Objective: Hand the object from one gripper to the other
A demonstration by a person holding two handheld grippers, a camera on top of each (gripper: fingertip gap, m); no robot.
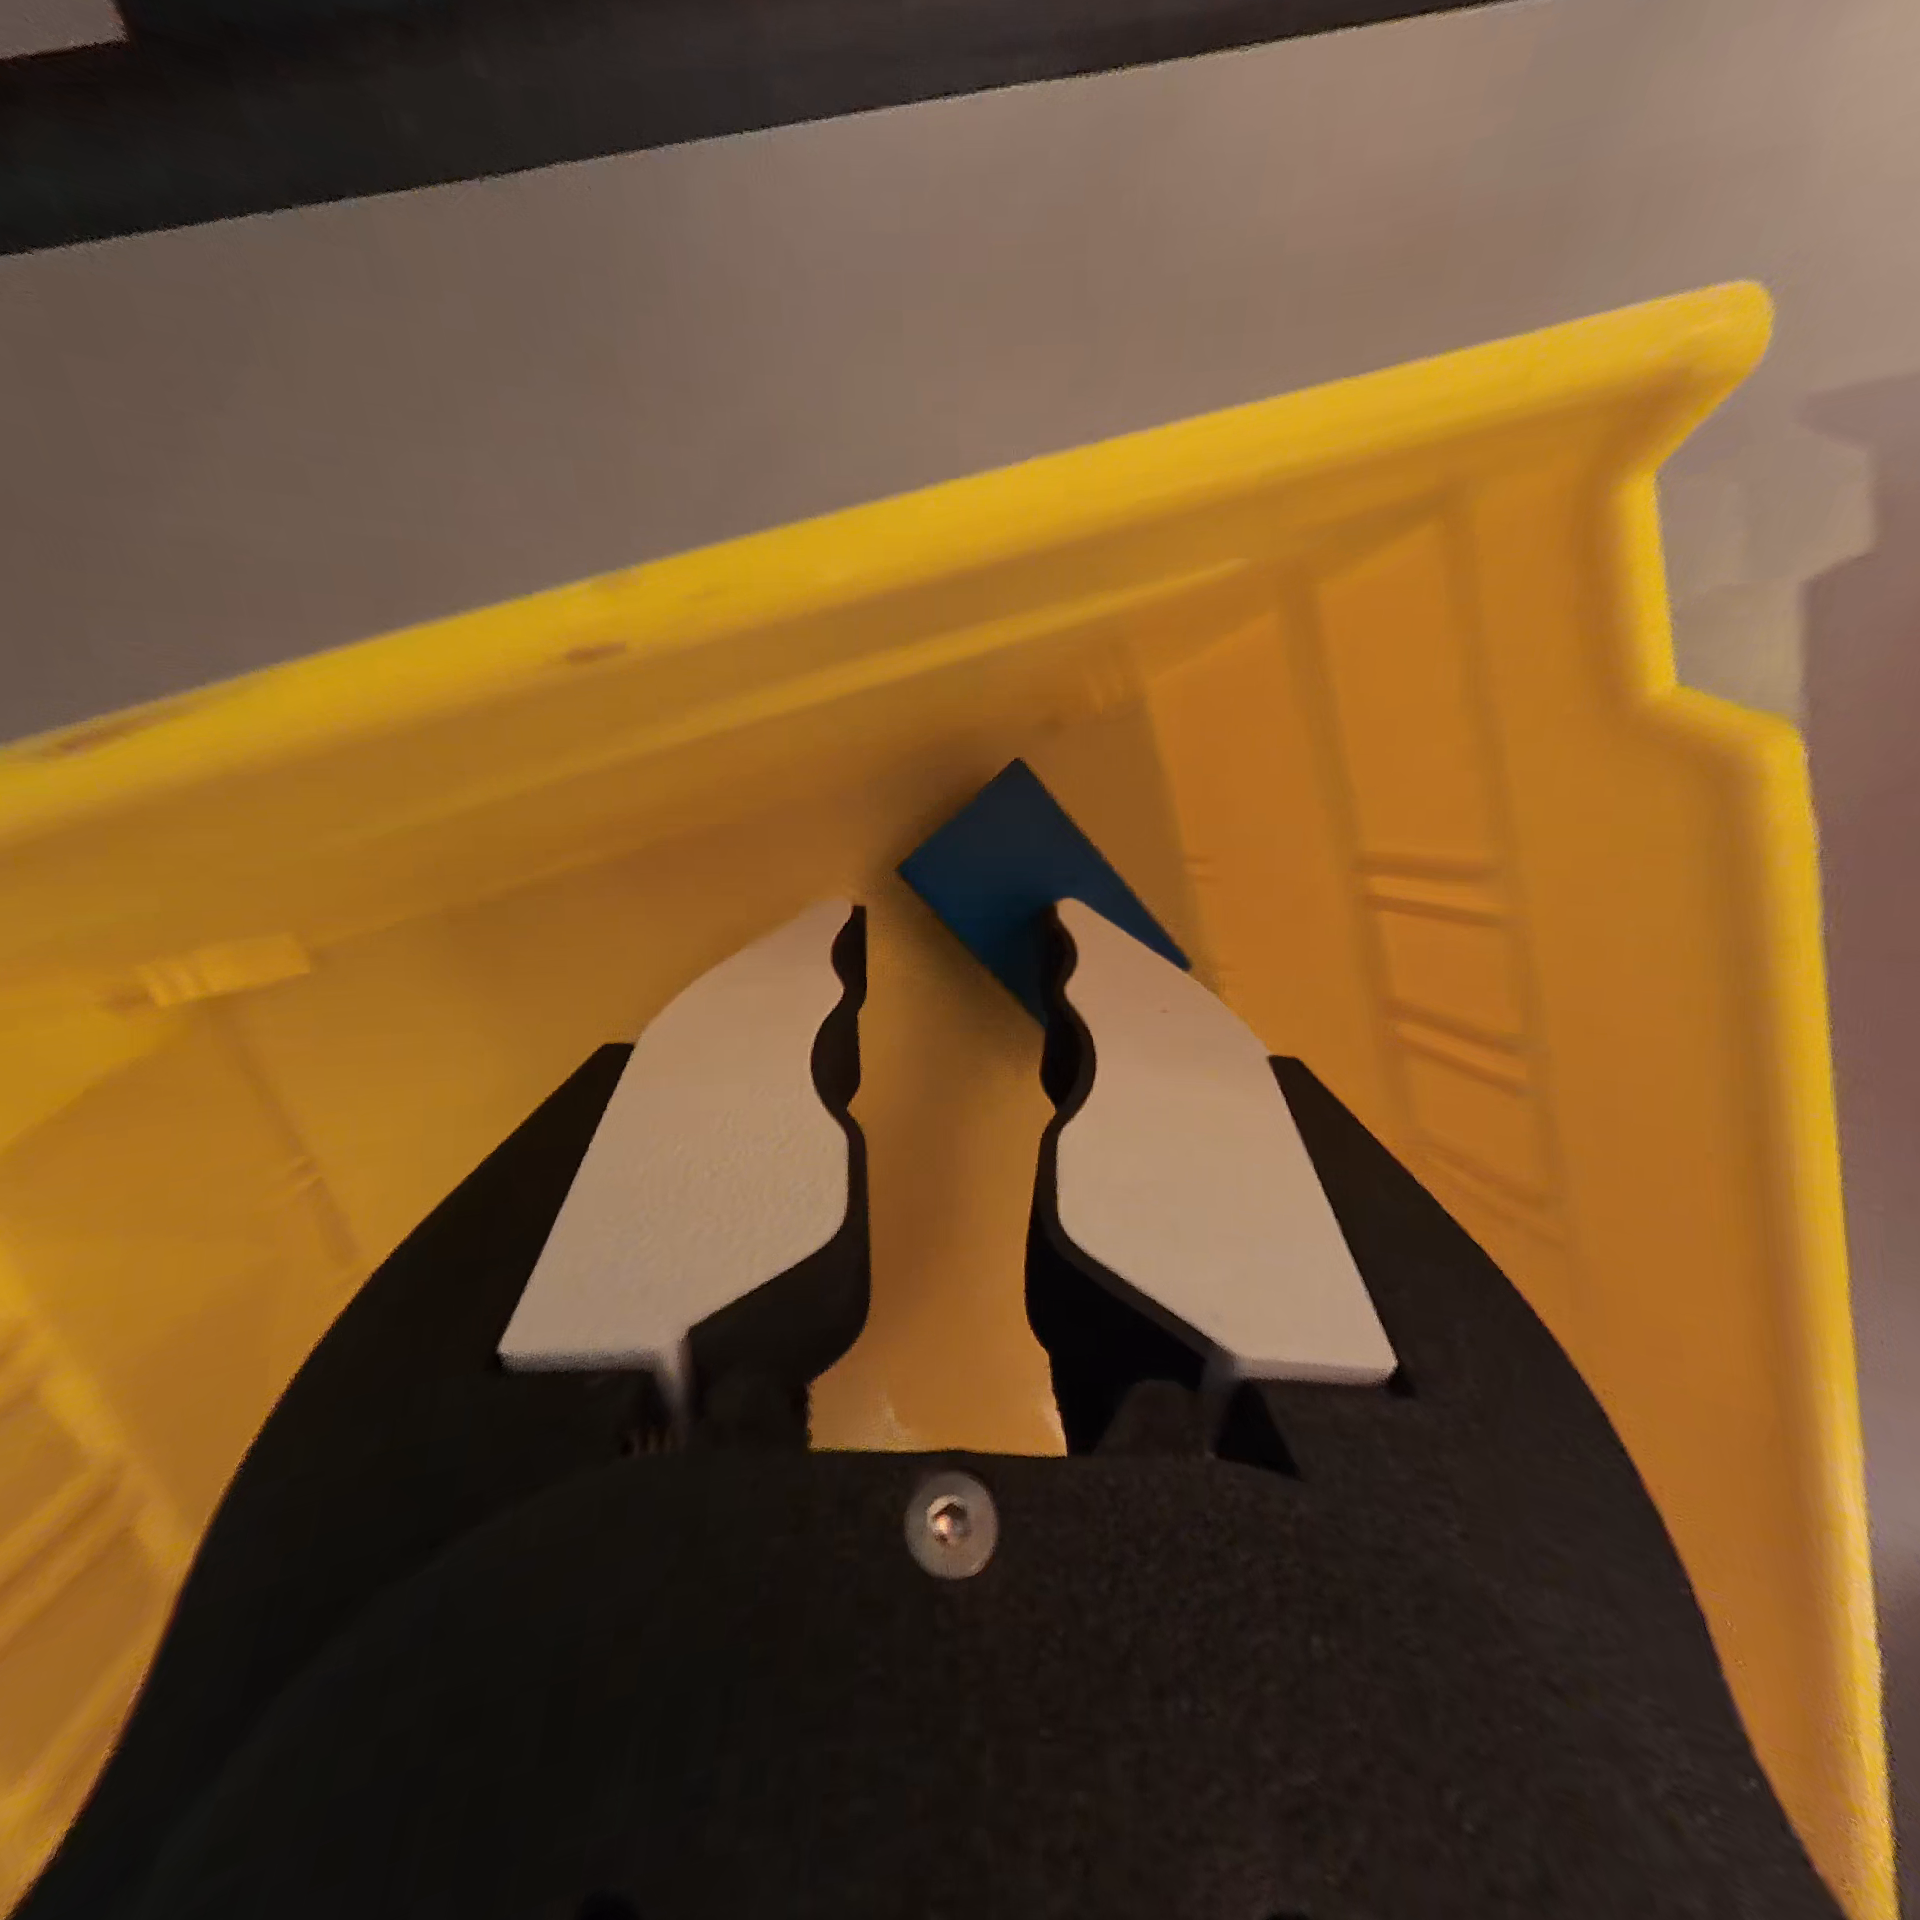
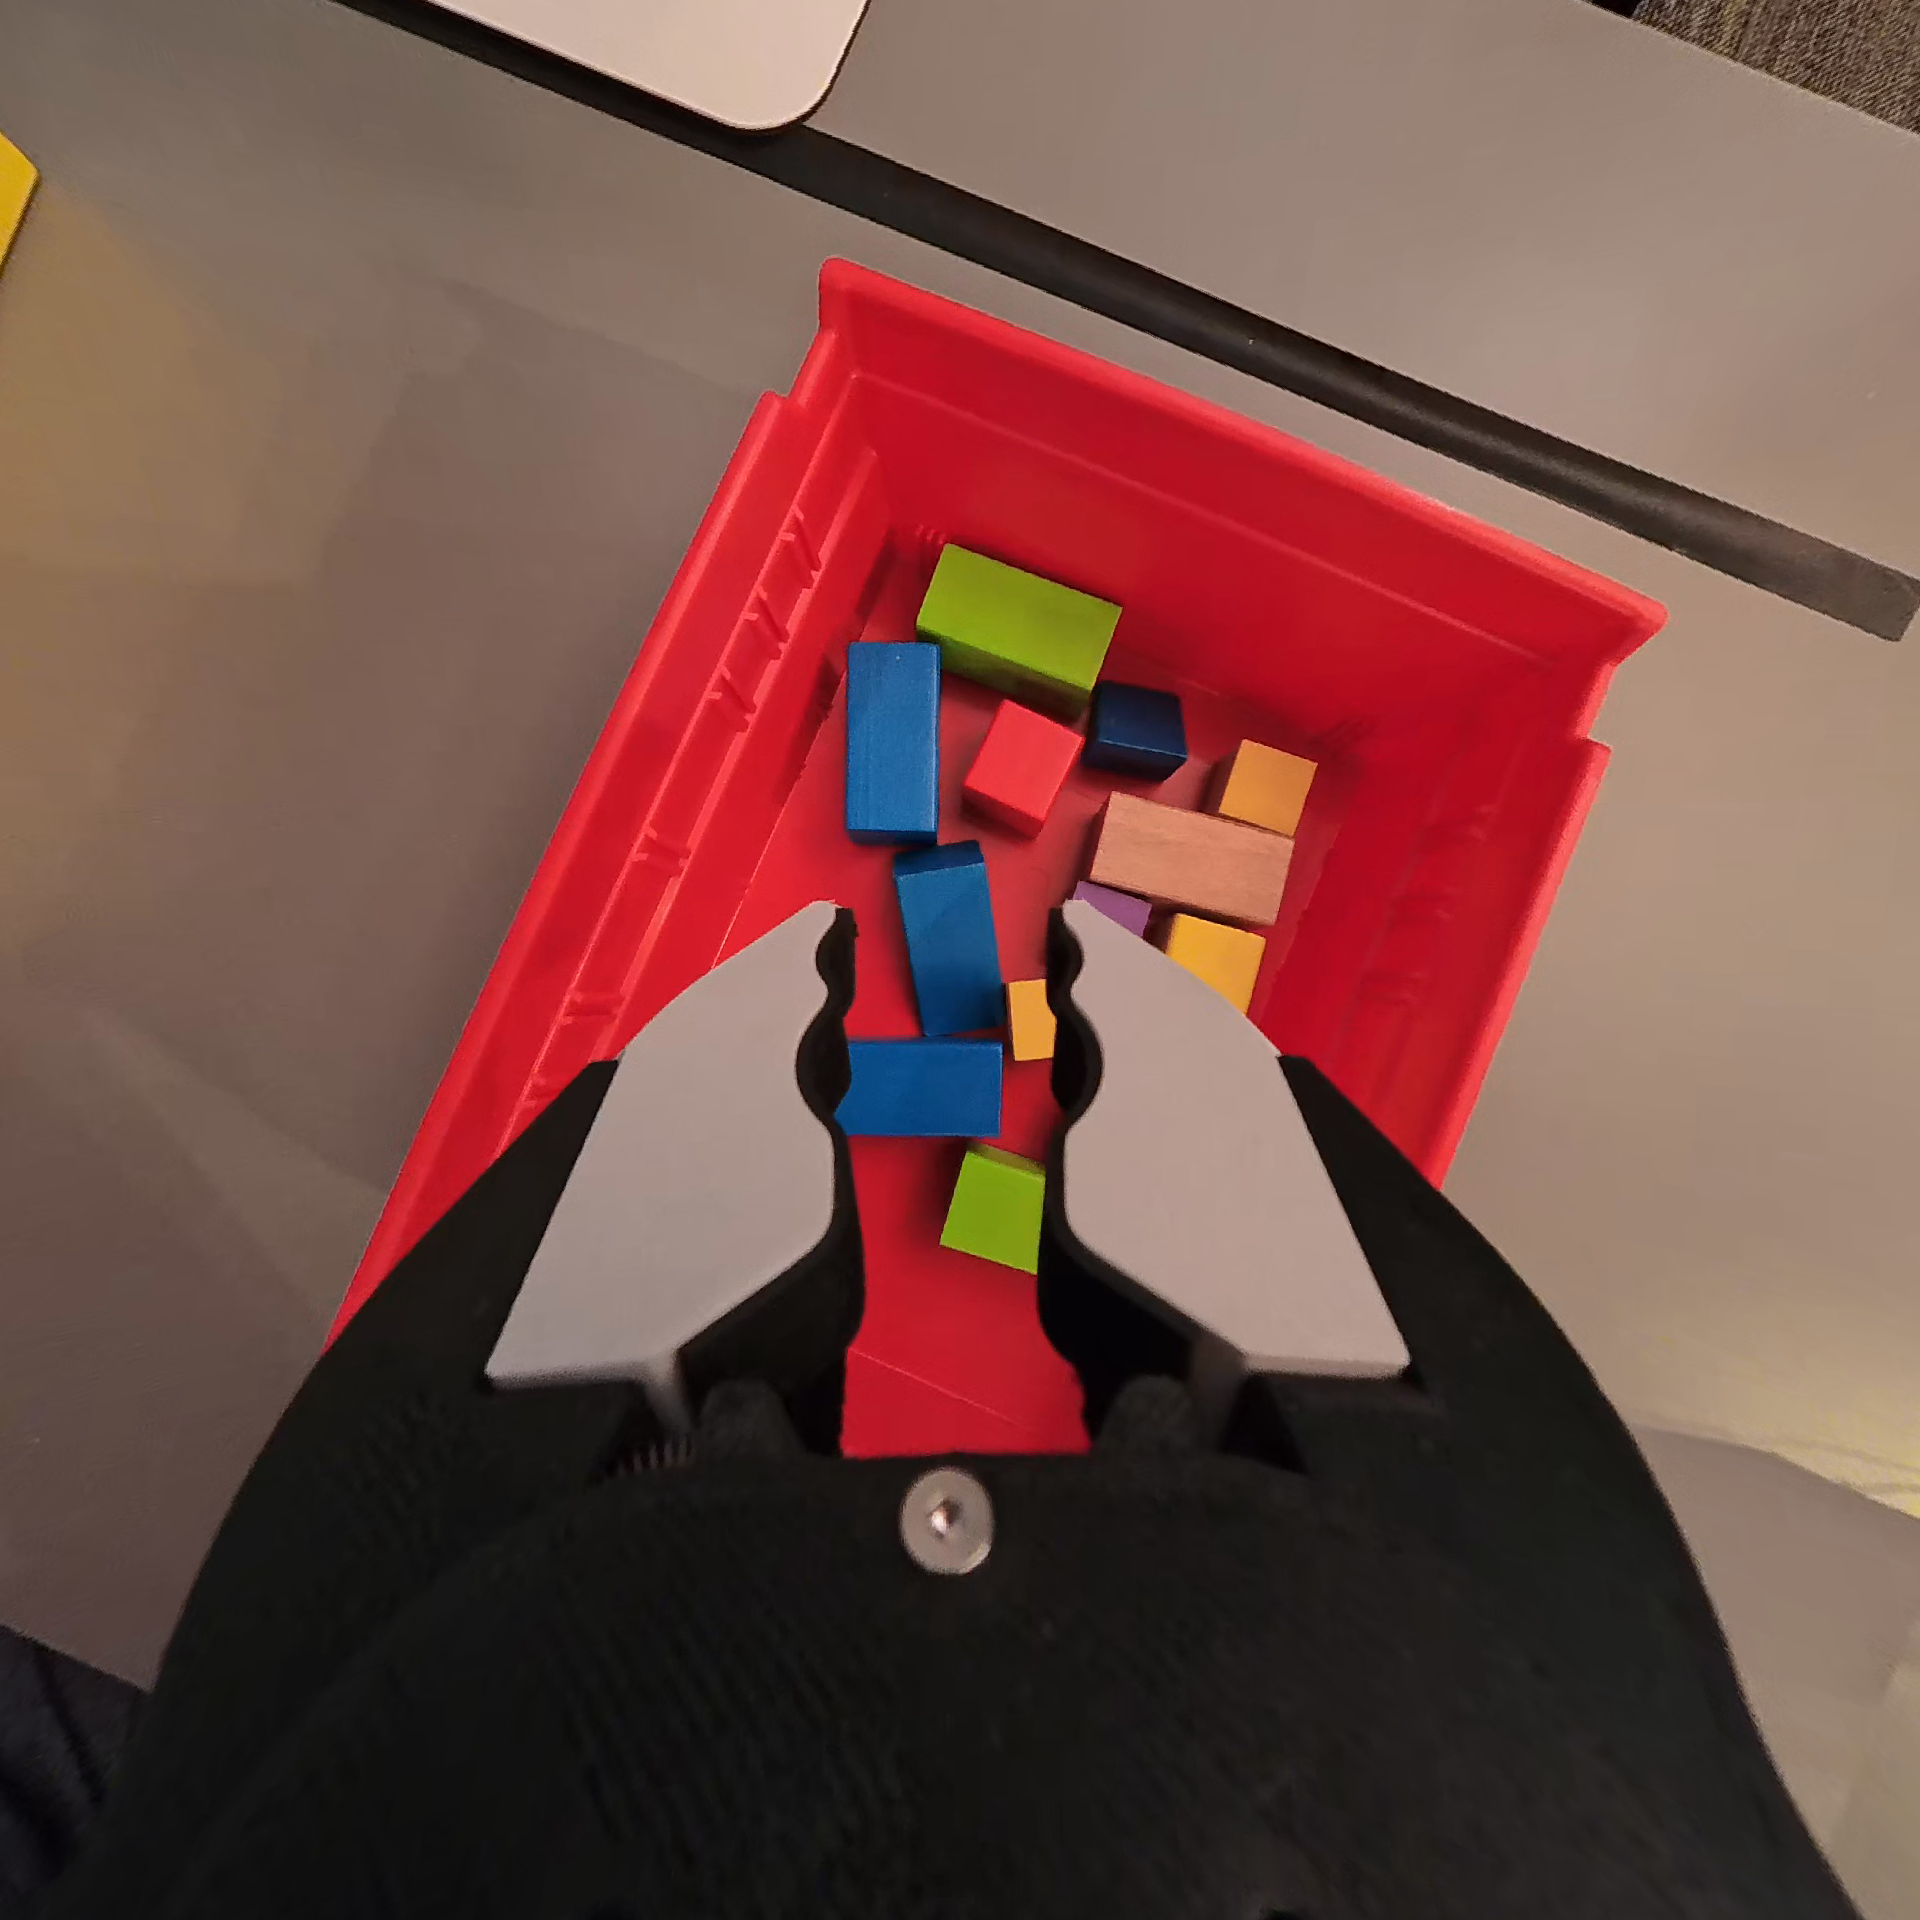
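My left gripper (image 1: pixel 956 909) hangs unclenched, nothing in it, inside the yellow bin (image 1: pixel 727 665), where 1 blue wedge block (image 1: pixel 997 862) lies by the far wall, partly behind one fingertip. My right gripper (image 2: pixel 951 914), also spread and empty, hovers over the red bin (image 2: pixel 1299 499) w/ approx. 12 blocks: 4 blue, 2 green, 3 orange/yellow, 1 red, 1 bare wood, 1 purple; no readable writing.
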